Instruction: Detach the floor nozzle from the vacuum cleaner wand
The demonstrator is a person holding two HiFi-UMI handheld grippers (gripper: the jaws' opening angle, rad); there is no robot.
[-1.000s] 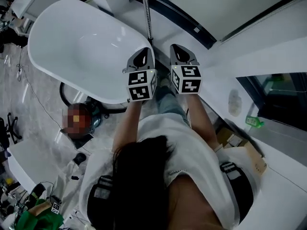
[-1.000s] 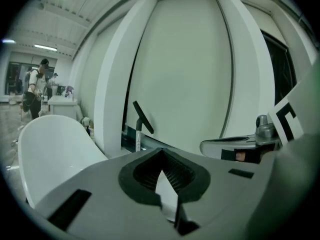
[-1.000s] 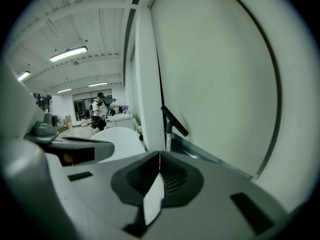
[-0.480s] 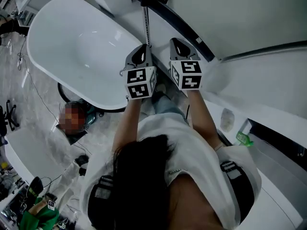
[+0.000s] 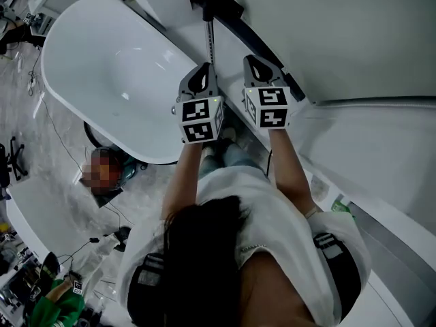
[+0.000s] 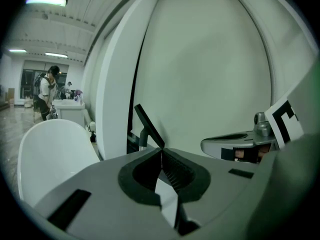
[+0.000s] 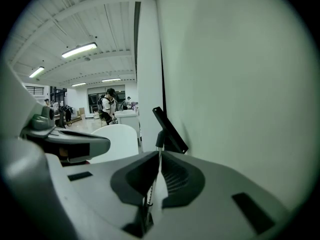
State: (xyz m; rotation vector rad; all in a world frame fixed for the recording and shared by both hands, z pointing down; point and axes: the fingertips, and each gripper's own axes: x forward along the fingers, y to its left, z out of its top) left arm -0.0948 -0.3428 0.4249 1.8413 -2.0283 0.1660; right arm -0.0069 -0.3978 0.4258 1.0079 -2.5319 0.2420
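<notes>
The vacuum's silver wand point(image 5: 210, 41) stands against the white wall, with the black floor nozzle point(image 5: 216, 2) at its far end. My left gripper point(image 5: 202, 73) is just short of the wand, jaws shut and empty. Beside it on the right, my right gripper point(image 5: 255, 65) is also shut with nothing held. In the left gripper view the nozzle point(image 6: 148, 127) tilts up beyond the closed tips point(image 6: 161, 151). The right gripper view shows the nozzle point(image 7: 170, 130) and wand point(image 7: 160, 143) straight ahead of the closed tips point(image 7: 159, 155).
A white bathtub point(image 5: 102, 67) lies left of the wand. A black strip point(image 5: 269, 54) runs along the foot of the white wall point(image 5: 340, 33). Another person point(image 5: 102, 172) and cables are on the floor below the tub. People stand far off point(image 7: 106, 106).
Both grippers have moved forward together, side by side, toward the wand. The black nozzle has come further into the head view at the top. Both stay shut.
</notes>
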